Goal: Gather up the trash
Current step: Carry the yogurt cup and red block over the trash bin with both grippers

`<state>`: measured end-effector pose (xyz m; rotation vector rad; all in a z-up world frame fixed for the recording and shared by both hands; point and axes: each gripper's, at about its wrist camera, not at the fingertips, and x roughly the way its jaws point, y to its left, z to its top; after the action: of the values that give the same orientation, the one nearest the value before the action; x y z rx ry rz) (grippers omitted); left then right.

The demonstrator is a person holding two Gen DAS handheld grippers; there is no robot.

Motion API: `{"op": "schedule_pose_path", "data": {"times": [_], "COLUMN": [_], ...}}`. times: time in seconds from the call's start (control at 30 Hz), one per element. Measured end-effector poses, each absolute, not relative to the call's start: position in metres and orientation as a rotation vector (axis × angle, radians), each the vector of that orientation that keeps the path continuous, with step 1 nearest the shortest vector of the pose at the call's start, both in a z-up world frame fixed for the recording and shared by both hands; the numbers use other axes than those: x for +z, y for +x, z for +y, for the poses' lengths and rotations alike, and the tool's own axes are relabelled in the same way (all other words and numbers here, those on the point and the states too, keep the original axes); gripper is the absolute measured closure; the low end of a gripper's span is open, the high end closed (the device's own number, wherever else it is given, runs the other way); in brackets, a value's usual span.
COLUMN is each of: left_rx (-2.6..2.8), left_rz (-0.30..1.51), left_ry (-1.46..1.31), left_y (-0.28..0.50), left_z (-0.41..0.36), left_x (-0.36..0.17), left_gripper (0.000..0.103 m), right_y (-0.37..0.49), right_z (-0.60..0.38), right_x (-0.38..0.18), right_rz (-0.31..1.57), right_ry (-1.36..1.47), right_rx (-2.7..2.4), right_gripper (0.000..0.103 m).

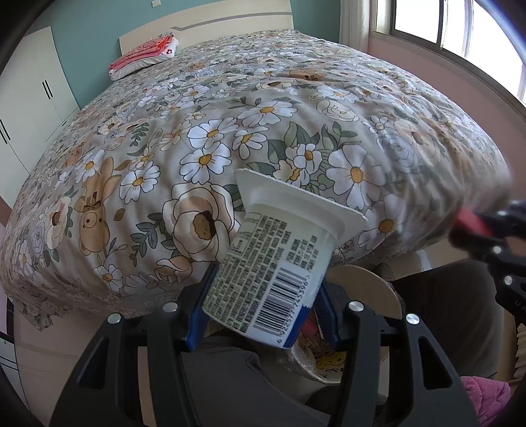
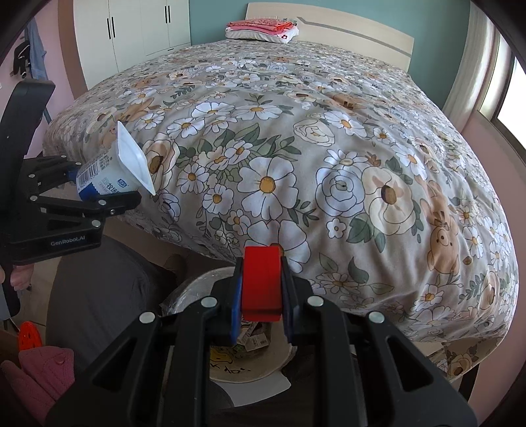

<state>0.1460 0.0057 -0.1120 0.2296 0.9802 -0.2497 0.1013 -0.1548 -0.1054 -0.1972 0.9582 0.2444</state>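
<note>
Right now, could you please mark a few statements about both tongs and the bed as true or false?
1. The left tongs grip a white yogurt cup. True.
2. The right tongs are empty. False: they clamp a red block.
3. A trash bin sits below the right tongs. True.
4. The yogurt cup lies on the bed. False: it is held off the bed.
5. Folded red cloth lies at the headboard end. True.
</note>
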Motion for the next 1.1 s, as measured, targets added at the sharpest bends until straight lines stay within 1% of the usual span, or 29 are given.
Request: {"op": "schedule_pose_path", "data": {"times": [0.47, 1.1], "left_rx": [-0.334, -0.345], "left_rz": [1.170, 1.460], "left_ry": [0.232, 0.194], "left_y": [0.151, 0.172], "left_z": [-0.026, -0.045], "left_x": [-0.192, -0.303], "left_gripper": [0.046, 0.046], "right_y": [0.113, 0.133], "right_z": [-0.158, -0.158], "right_x": [-0.173, -0.293], "right_rz": [1.109, 1.405], "right_ry": [-0.180, -0.170], "right_rx": [0.265, 0.279], "right_gripper": [0.082, 0.082]}}
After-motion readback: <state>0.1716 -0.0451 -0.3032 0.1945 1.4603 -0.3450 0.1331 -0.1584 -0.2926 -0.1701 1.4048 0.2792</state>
